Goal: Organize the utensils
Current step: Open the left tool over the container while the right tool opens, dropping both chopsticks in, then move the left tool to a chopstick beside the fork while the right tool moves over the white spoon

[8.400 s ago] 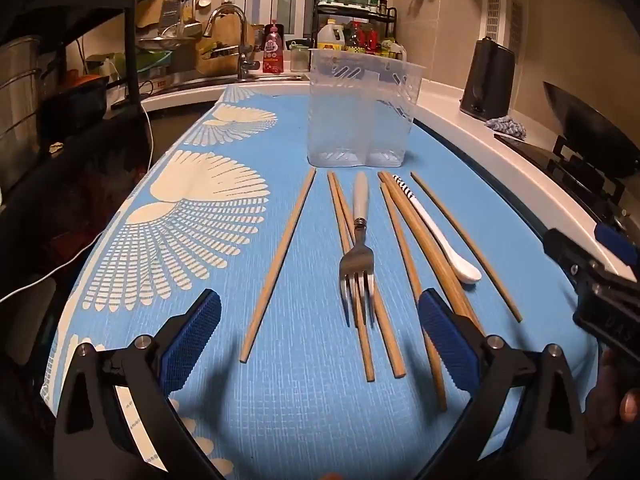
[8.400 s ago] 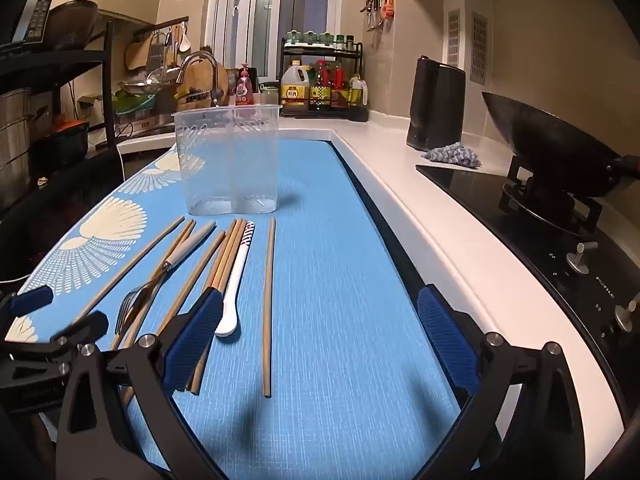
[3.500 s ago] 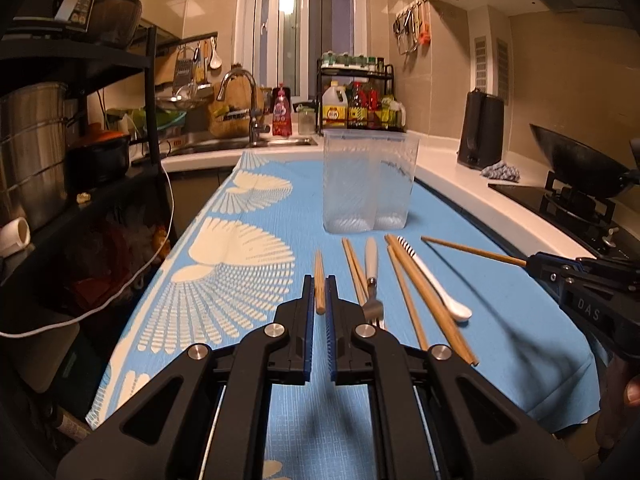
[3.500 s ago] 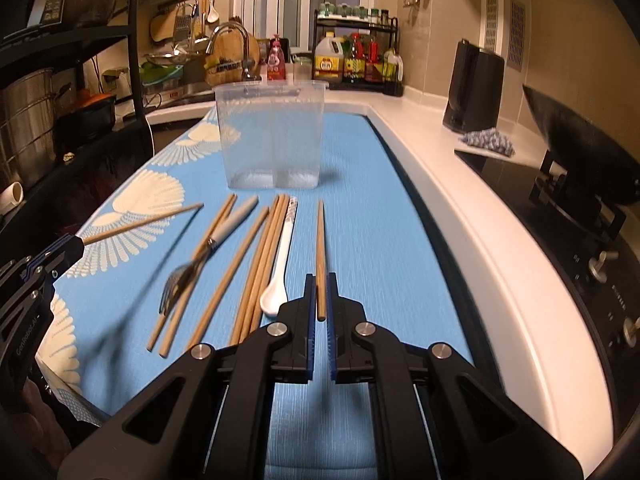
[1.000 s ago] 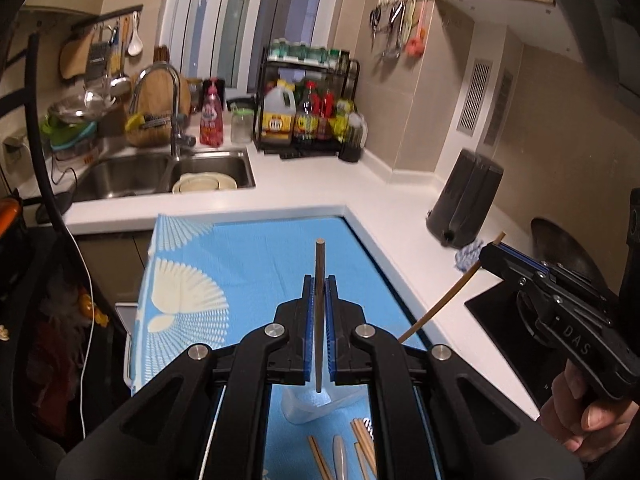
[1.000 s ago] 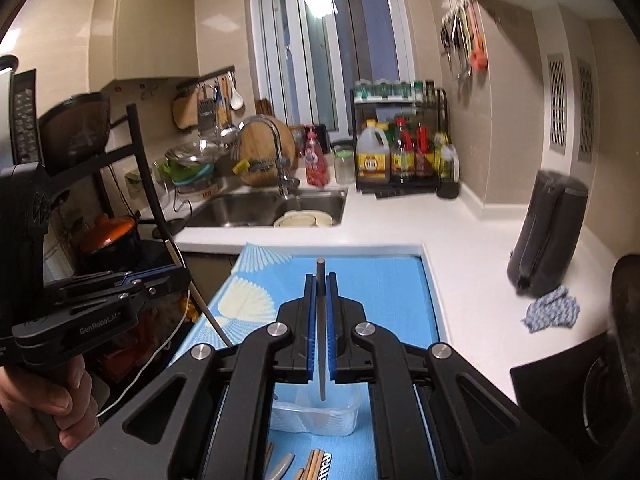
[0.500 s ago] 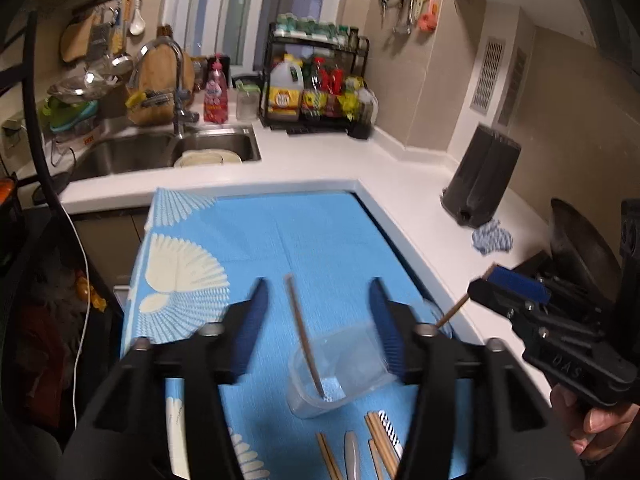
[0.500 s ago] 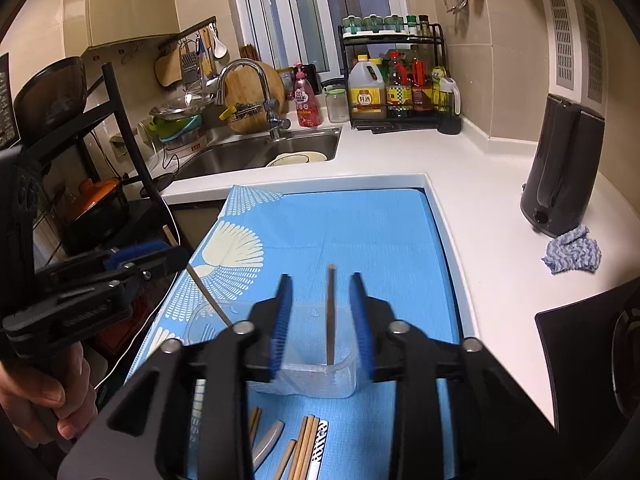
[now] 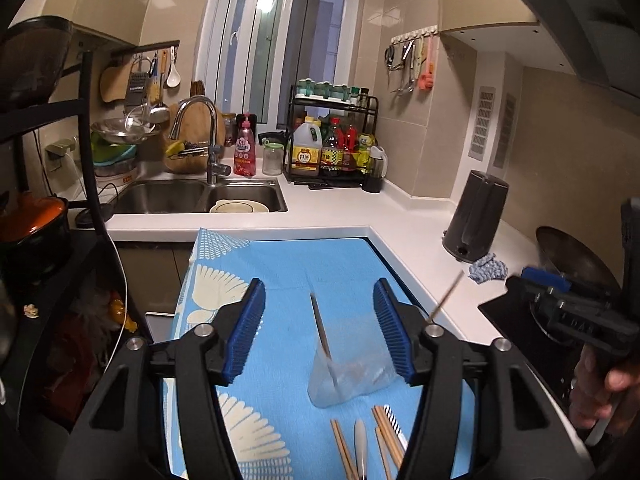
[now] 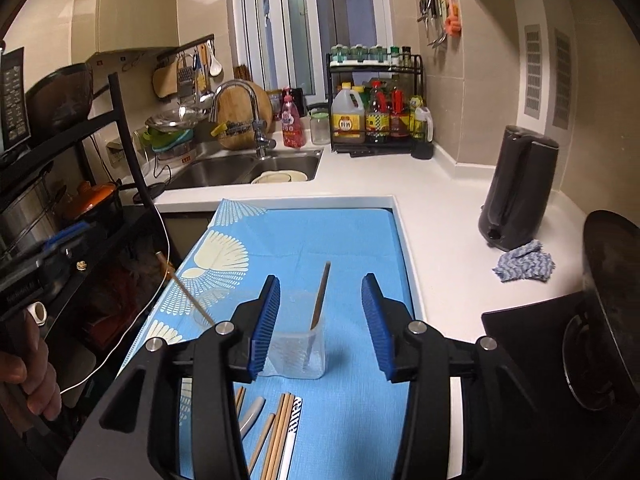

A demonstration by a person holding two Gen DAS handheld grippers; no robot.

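Both grippers hover above a clear plastic holder (image 9: 348, 376) (image 10: 298, 354) standing on the blue mat (image 9: 340, 268). My left gripper (image 9: 320, 336) is open and empty. My right gripper (image 10: 320, 324) is open and empty. Two wooden chopsticks stand tilted in the holder: one (image 9: 320, 330) (image 10: 192, 290) leans left, the other (image 9: 446, 298) (image 10: 320, 296) leans right. Several chopsticks (image 9: 342, 450) (image 10: 276, 434), a fork handle (image 9: 360, 444) (image 10: 252, 410) and a white striped spoon (image 9: 394, 426) (image 10: 292, 432) lie on the mat in front of the holder.
A sink (image 9: 200, 196) with faucet is at the back left. A bottle rack (image 9: 332, 148) stands behind the counter. A dark kettle (image 9: 476, 216) and a blue cloth (image 10: 524, 266) sit right, with a wok (image 10: 612, 304) on the stove. A black shelf (image 10: 60, 200) stands left.
Both grippers carried a chopstick up over the holder, then opened. Both chopsticks dropped in and now lean inside it. The jaws have spread wider since half a second ago.
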